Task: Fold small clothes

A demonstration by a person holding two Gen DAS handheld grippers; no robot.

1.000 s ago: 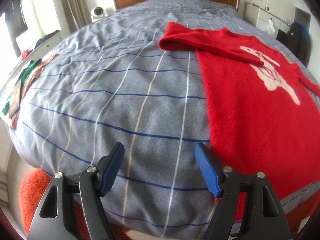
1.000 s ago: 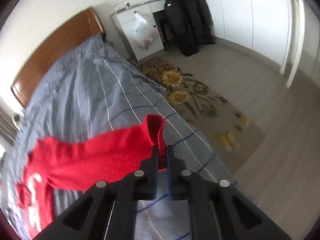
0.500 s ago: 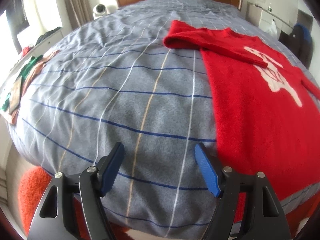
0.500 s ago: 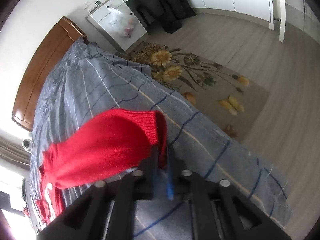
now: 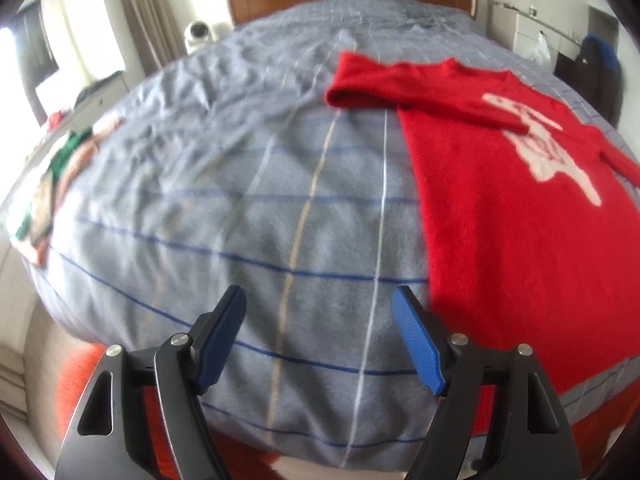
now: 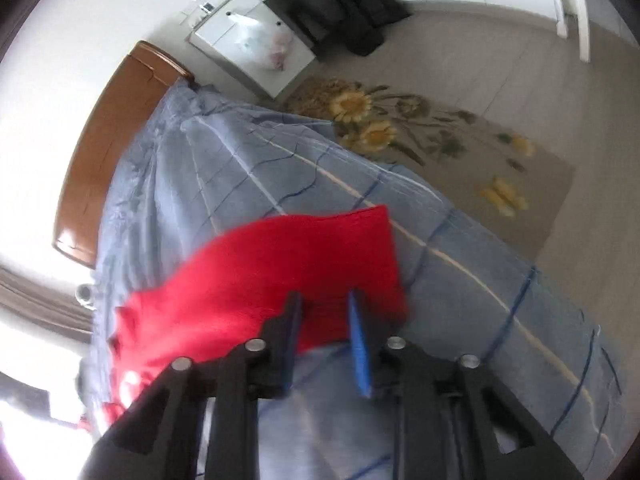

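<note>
Grey checked bed (image 5: 224, 184) bears flat red sweater (image 5: 500, 216).

A red knitted sweater (image 5: 508, 216) lies flat on the bed (image 5: 240, 200), front up, on the bed's right part as the left wrist view shows it. A white figure (image 5: 548, 148) is knitted into its chest. One sleeve (image 5: 420, 96) is folded across the top, its cuff end reaching onto the white figure. The other sleeve (image 6: 288, 268) lies spread on the bed near the bed's side edge, its ribbed cuff toward that edge.
</note>
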